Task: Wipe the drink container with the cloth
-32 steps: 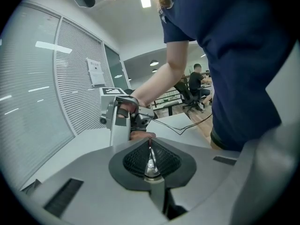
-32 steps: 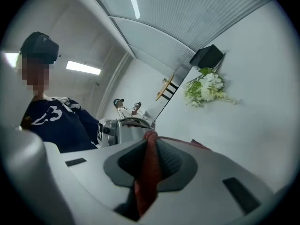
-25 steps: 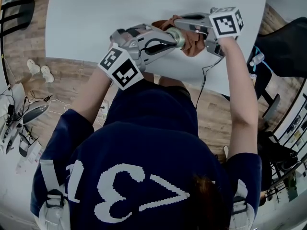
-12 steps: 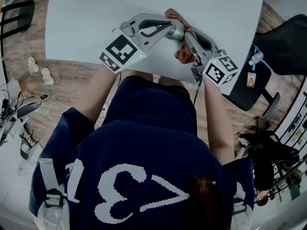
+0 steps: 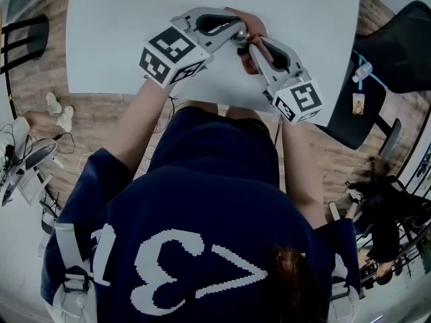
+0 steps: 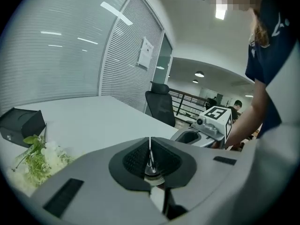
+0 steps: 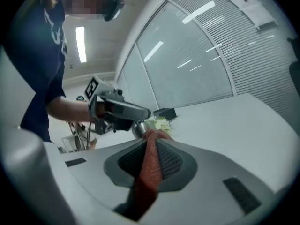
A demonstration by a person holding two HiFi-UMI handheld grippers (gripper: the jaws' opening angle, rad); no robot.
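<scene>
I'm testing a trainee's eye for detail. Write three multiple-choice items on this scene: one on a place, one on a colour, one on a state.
1. The white flowers lie: A on the table; B on the floor; C on a chair.
2. The cloth is: A blue; B reddish-brown; C white.
3. The right tongs are: A open, empty; B shut on flowers; C shut on the cloth.
Key: 1 A, they rest on the table beside a black box; 2 B, its weave shows rust-red; 3 C, the tongs pinch it.
</scene>
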